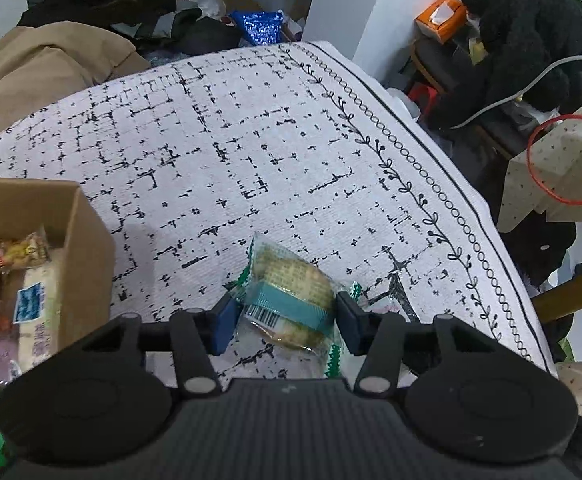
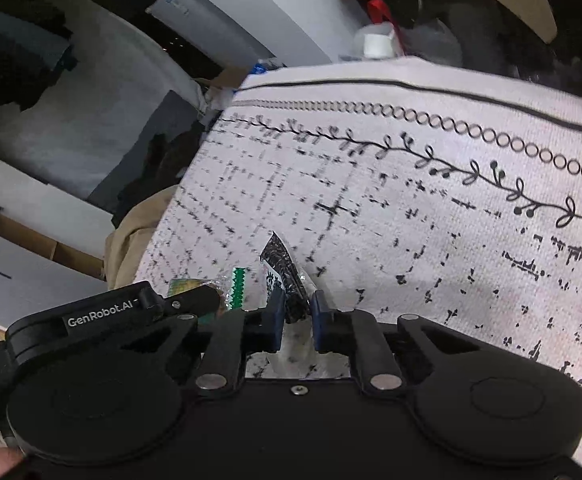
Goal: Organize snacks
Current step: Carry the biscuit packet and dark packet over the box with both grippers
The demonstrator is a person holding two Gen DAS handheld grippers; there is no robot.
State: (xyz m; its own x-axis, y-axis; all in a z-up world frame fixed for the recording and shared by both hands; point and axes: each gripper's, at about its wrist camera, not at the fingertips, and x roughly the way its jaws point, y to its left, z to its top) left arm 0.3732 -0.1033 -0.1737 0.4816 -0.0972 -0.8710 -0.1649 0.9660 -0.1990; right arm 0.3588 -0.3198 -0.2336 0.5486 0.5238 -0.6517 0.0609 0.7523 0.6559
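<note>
My left gripper (image 1: 287, 312) is shut on a clear-wrapped biscuit packet (image 1: 291, 284) with a teal band and green zigzag ends, just above the patterned white cloth (image 1: 251, 140). A cardboard box (image 1: 83, 232) holding several snack packs stands at the left. My right gripper (image 2: 297, 306) is shut on a thin black-and-white snack packet (image 2: 283, 268), held on edge over the cloth (image 2: 411, 240). The left gripper's finger and the biscuit packet's green edge (image 2: 237, 288) show at the lower left of the right wrist view.
The cloth's bordered edge (image 1: 431, 184) drops off at the right. Beyond it are a chair with a black coat (image 1: 531, 28), an orange tissue box (image 1: 443, 16) and a red cable loop (image 1: 547, 184). Clothes and a tan coat (image 1: 39, 72) lie behind the table.
</note>
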